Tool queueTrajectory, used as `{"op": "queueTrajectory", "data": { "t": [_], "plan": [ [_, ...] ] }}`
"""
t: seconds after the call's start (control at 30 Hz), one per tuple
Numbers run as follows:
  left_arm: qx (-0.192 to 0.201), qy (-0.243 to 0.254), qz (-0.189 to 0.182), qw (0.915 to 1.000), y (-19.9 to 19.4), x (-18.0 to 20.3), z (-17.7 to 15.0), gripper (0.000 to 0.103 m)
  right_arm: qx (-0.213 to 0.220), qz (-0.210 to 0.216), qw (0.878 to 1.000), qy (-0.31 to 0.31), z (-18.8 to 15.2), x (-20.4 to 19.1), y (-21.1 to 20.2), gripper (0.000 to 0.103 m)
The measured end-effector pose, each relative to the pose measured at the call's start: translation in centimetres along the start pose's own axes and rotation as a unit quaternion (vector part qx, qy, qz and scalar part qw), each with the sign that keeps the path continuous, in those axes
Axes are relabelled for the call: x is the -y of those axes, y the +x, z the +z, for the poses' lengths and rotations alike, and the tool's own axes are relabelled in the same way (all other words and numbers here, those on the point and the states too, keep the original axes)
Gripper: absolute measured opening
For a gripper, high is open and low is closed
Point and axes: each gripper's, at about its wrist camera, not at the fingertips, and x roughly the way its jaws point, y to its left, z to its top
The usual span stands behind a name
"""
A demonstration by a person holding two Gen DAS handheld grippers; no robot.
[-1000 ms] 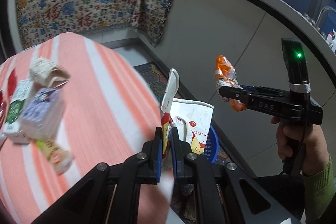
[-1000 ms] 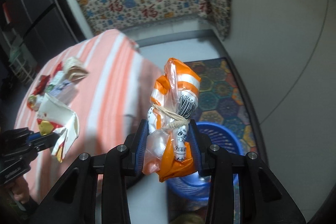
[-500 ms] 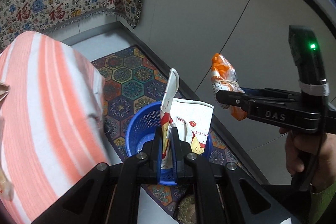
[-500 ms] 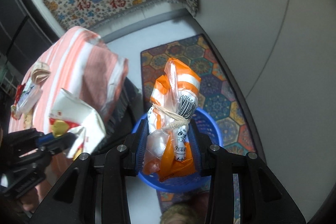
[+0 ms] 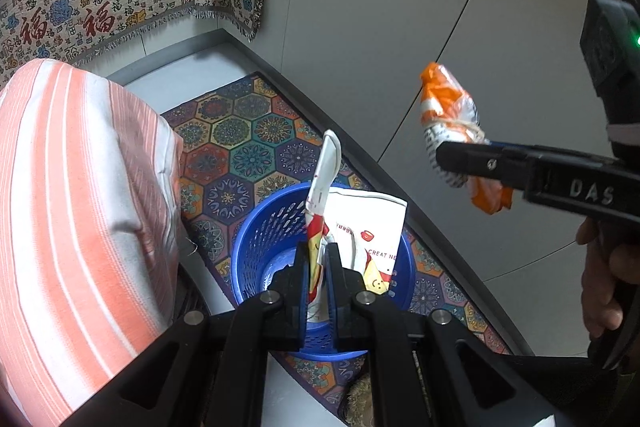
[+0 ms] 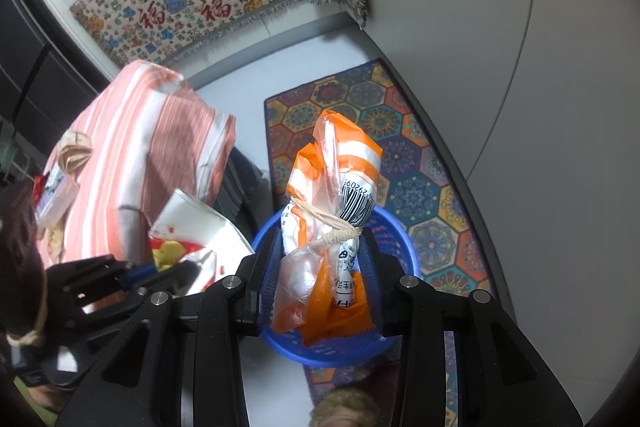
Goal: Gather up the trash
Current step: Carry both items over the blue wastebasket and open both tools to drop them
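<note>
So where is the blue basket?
The blue basket stands on the colourful rug, beside the striped table, below both grippers' trash.

The bin [image 5: 256, 251] was perforated blue plastic, slightly glossy. The orange bag [image 6: 336, 187] was thin crinkled plastic film tied with rough twine [image 6: 340, 223]. The white wrapper [image 5: 376, 227] looked like glossy printed foil. Both claws [image 5: 318, 267] [image 6: 320, 267] were matt black plastic with metal screws. Striped cloth [image 5: 80, 187] covered the bench.
</note>
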Motion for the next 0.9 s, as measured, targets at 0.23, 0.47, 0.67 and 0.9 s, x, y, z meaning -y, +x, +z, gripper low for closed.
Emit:
{"op": "queueTrajectory", "data": {
  "t": [0.23, 0.47, 0.67, 0.9],
  "plan": [
    [-0.002, 0.014, -0.001, 0.9999, 1.0, 0.6, -0.2, 0.01, 0.011, 0.01, 1.0, 0.01, 0.3, 0.0, 0.0, 0.042],
    [-0.001, 0.003, 0.004, 1.0, 1.4, 0.5, -0.3, 0.046, 0.04, 0.006, 0.999, 0.024, 0.5, 0.3, -1.1, 0.064],
    [0.026, 0.0, 0.0, 0.9997, -1.8, 0.5, -0.8, 0.046, 0.067, -0.011, 0.998, 0.017, 0.7, -0.3, -2.0, 0.071],
    [0.056, -0.002, 0.015, 0.9983, -6.9, 0.1, -3.4, 0.05, 0.093, -0.042, 0.995, -0.013, 0.9, -1.9, -2.9, 0.077]
  ]
}}
